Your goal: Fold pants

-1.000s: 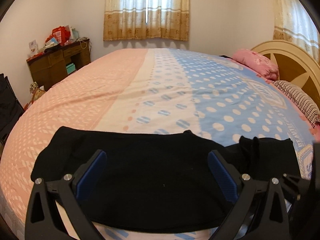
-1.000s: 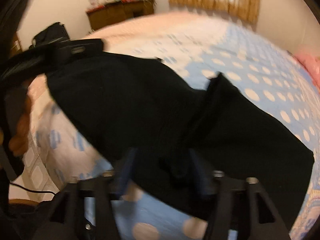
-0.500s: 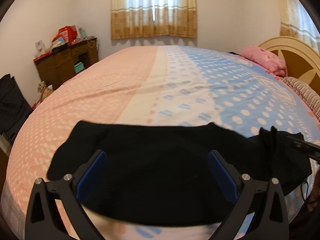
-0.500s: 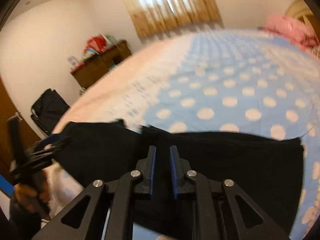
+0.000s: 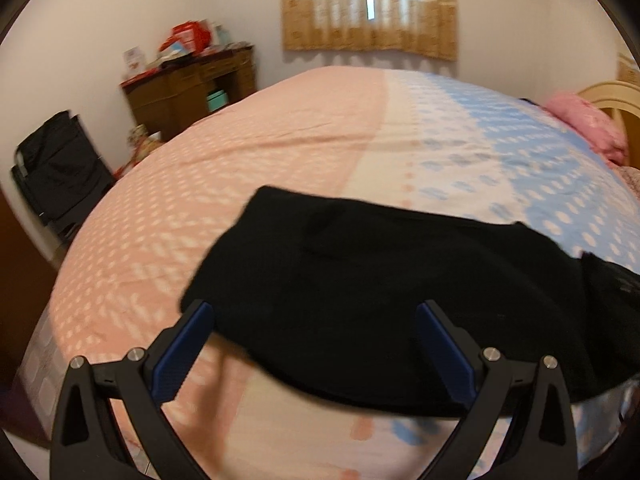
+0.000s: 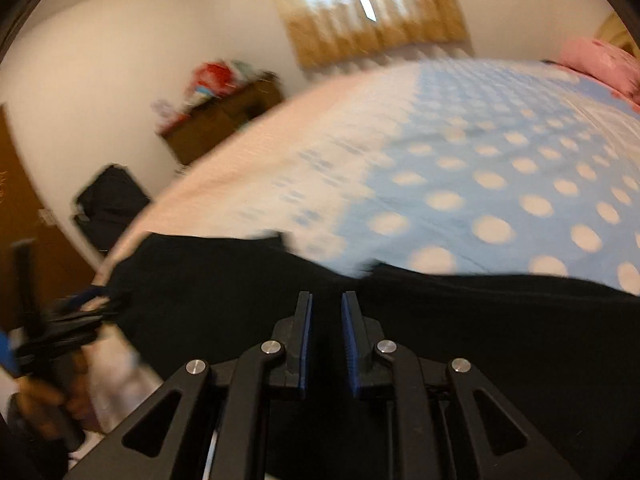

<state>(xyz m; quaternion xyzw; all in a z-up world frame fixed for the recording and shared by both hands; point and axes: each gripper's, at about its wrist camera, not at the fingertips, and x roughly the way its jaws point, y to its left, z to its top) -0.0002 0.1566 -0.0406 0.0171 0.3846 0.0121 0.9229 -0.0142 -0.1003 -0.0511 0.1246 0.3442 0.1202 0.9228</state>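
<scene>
Black pants [image 5: 384, 288] lie folded across the near edge of the bed and also show in the right wrist view [image 6: 460, 320]. My left gripper [image 5: 316, 344] is open, its blue pads wide apart above the near edge of the pants, holding nothing. My right gripper [image 6: 325, 320] has its jaws nearly closed with a narrow gap, and nothing shows between them; it hovers over the pants' near edge. The left gripper also appears, blurred, at the left of the right wrist view [image 6: 76, 320].
The bed [image 5: 320, 152] has a pink, white and blue dotted cover. A pink pillow [image 5: 588, 124] and headboard [image 5: 616, 92] are far right. A wooden desk [image 5: 188, 88] with clutter and a black bag [image 5: 56, 168] stand at the left wall.
My left gripper has drawn back and to the left, still open, so the pants sit further right in its view. My right gripper let go of the fabric, closed and pulled back.
</scene>
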